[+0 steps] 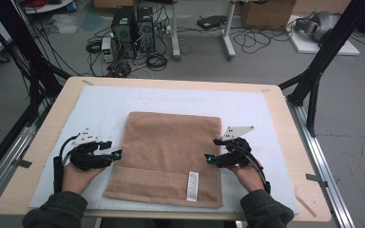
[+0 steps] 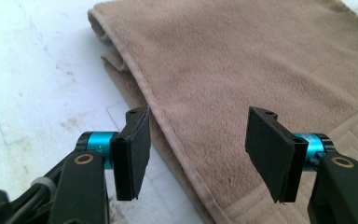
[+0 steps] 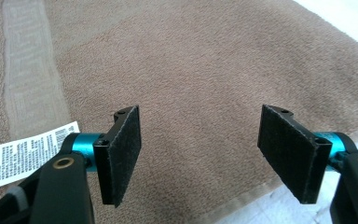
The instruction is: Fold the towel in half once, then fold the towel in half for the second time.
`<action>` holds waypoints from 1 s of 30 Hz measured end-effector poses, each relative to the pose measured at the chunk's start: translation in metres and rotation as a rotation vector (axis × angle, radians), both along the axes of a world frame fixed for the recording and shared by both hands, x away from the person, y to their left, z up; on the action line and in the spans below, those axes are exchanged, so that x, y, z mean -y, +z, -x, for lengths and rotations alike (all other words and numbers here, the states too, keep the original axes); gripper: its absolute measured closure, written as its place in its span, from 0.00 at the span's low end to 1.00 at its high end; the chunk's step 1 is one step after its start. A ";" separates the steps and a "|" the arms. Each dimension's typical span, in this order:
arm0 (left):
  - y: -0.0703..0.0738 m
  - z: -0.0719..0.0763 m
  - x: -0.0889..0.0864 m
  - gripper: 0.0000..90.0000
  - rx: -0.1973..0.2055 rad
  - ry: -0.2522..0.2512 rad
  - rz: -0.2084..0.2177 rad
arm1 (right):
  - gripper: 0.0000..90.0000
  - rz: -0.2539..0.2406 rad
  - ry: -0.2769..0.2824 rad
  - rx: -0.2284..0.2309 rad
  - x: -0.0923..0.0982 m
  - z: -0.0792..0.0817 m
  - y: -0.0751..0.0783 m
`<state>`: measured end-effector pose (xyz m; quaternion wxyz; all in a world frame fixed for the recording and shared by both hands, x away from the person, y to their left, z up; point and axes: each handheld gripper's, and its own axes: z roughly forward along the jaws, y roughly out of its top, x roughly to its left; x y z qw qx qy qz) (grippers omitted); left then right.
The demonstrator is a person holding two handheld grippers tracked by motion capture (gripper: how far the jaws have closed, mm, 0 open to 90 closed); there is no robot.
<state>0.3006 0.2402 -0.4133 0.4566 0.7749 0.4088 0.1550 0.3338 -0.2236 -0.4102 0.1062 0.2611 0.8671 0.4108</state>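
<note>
Folded brown towel [image 1: 168, 154] lies flat on the white mat [image 1: 100, 107] that covers the wooden table [image 1: 285, 118], roughly centred and toward the person's edge. Its white care label [image 1: 192, 186] sits on the near band, right of centre, face up. Left gripper [image 1: 117, 154] is at the towel's left edge, right gripper [image 1: 209, 158] at its right edge, both about level with each other and pointing inward. Each is held in a hand, left hand [image 1: 76, 178] and right hand [image 1: 249, 178], with dark green sleeves at the bottom of the high view. Left gripper view: jaws apart, nothing between the pads, the towel's hemmed left edge [image 2: 168, 130] runs diagonally under the gap, so one jaw is over the mat and the other over towel. A lower folded layer peeks out beside that edge. Right gripper view: jaws apart too, nothing clamped, towel pile below the gap, the towel's edge near the bottom right, the care label [image 3: 23, 154] just behind the left-hand jaw. Neither pair of pads appears to touch the cloth. Beyond the table: floor with PC towers [image 1: 133, 31] and loose cables.
</note>
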 end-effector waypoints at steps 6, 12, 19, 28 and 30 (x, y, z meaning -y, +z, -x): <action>0.006 -0.004 0.002 0.45 0.013 -0.007 -0.005 | 0.32 -0.006 -0.002 0.009 0.001 -0.004 0.009; 0.013 -0.013 0.004 0.46 0.029 -0.006 -0.018 | 0.32 -0.011 -0.007 0.005 0.001 -0.011 0.008; 0.023 -0.032 0.003 0.47 0.029 0.005 -0.017 | 0.32 -0.005 -0.023 0.002 0.002 -0.023 0.012; 0.033 -0.063 0.009 0.51 0.053 0.030 -0.009 | 0.33 0.031 -0.049 0.022 0.004 -0.056 0.033; 0.034 -0.073 0.011 0.52 0.057 0.042 -0.011 | 0.35 0.042 -0.067 0.038 0.005 -0.064 0.035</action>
